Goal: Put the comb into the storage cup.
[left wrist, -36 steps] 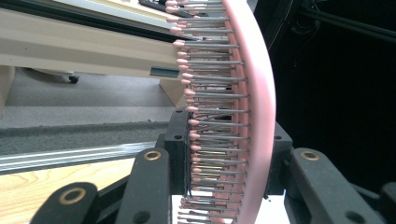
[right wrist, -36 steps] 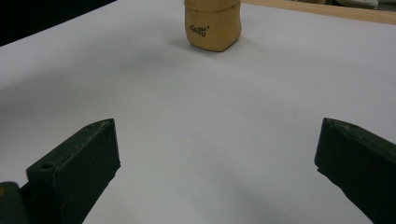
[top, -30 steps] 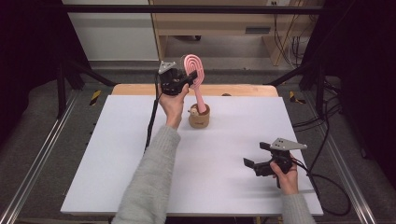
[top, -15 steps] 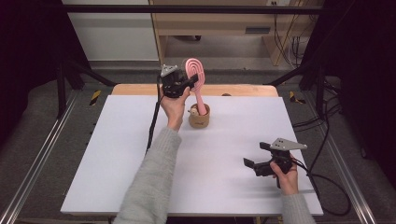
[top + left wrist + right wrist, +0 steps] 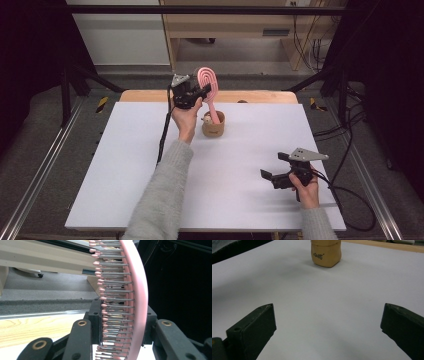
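Observation:
A pink hairbrush (image 5: 207,80) with metal bristles stands nearly upright, and my left gripper (image 5: 204,90) is shut on its head. Its handle runs down into a small tan cup (image 5: 213,126) at the back middle of the white table (image 5: 125,175). In the left gripper view the bristled head (image 5: 135,302) sits clamped between the two black jaws of the left gripper (image 5: 122,312). My right gripper (image 5: 272,166) rests low at the front right, open and holding nothing. The right gripper view shows the right gripper (image 5: 328,320) with its jaws wide apart, facing the cup (image 5: 326,252).
A wooden strip (image 5: 260,96) runs along the table's far edge. Black frame bars (image 5: 75,75) and cables (image 5: 350,190) flank the table. A pale item (image 5: 206,119) lies inside the cup beside the handle.

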The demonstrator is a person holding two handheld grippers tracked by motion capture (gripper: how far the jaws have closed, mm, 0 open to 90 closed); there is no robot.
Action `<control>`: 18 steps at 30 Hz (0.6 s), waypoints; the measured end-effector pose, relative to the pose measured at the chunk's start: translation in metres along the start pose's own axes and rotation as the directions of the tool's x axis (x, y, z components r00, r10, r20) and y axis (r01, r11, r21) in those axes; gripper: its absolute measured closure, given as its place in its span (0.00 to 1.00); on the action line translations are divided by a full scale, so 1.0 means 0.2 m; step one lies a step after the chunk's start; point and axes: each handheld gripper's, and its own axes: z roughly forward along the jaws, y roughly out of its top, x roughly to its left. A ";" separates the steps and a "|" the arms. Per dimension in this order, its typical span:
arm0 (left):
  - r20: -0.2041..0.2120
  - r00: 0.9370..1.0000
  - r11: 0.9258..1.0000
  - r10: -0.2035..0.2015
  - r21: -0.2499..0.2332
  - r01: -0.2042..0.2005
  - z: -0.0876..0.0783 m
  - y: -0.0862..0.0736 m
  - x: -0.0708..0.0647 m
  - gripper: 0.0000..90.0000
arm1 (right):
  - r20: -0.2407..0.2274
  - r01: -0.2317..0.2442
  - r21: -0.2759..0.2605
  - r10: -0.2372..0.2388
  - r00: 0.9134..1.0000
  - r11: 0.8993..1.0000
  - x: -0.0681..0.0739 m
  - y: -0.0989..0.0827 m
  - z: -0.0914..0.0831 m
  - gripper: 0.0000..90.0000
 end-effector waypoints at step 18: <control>-0.001 1.000 1.000 -0.008 0.019 0.008 0.02 -0.08 0.03 0.70 | 0.001 0.001 0.000 -0.001 1.000 1.000 0.00 0.00 0.00 0.00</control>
